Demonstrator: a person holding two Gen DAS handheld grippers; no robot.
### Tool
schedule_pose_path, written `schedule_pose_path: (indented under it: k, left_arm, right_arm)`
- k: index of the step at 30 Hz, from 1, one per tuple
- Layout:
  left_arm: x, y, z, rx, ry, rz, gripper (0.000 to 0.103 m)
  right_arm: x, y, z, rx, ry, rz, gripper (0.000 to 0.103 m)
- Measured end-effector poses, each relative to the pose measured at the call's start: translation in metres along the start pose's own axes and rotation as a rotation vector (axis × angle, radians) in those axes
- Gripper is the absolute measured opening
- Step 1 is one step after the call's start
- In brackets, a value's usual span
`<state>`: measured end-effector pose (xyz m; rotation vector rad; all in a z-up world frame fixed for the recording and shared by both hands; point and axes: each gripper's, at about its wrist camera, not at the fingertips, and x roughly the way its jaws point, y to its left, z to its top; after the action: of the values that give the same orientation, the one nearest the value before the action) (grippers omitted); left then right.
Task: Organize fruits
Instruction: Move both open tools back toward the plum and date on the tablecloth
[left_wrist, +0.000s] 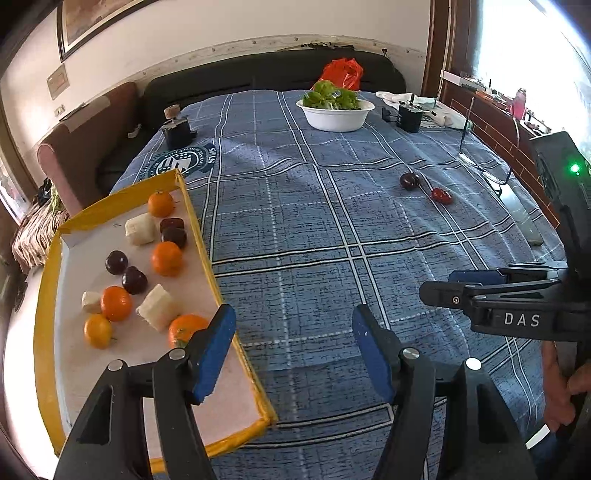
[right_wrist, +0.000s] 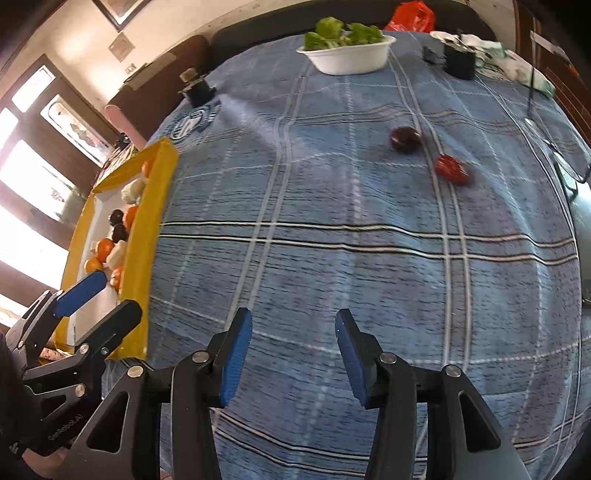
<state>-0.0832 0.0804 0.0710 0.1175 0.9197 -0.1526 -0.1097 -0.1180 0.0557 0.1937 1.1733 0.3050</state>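
1. Dark plum (right_wrist: 405, 139) and red strawberry (right_wrist: 451, 169) lie just beside each other on the blue checked tablecloth (right_wrist: 332, 221), well ahead of the right gripper (right_wrist: 293, 360) and a little to its right; nothing lies between its fingers.
2. From the left wrist view the same plum (left_wrist: 410, 181) and strawberry (left_wrist: 441, 195) sit far ahead and to the right of the left gripper (left_wrist: 293, 354), well apart from it.
3. The yellow-rimmed tray (left_wrist: 197, 236) lies on the left side of the cloth; the left gripper's left finger (left_wrist: 216, 354) hangs over the tray's right rim, next to the nearest orange (left_wrist: 186, 328).
4. Both grippers stand wide open and hold nothing. The right gripper hovers over bare cloth.
5. The right gripper also shows side-on at the right edge of the left wrist view (left_wrist: 491, 291), with a hand (left_wrist: 561, 391) on its handle.
6. Counted in the tray from the left wrist view: five oranges, four dark plums, three pale chunks (left_wrist: 157, 306).
7. Loose on the cloth: one plum, one strawberry.
8. At the far end stands one white bowl (left_wrist: 335, 112) of green leaves (left_wrist: 330, 96).
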Motion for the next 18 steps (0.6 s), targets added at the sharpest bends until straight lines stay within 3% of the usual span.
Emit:
schedule_pose_path:
  k: [18]
  left_arm:
    - [-0.004,0.011,-0.004,-0.061,-0.008,0.050,0.068]
  right_arm:
    - [0.018,0.014,0.005,-0.079,0.067,0.025,0.053]
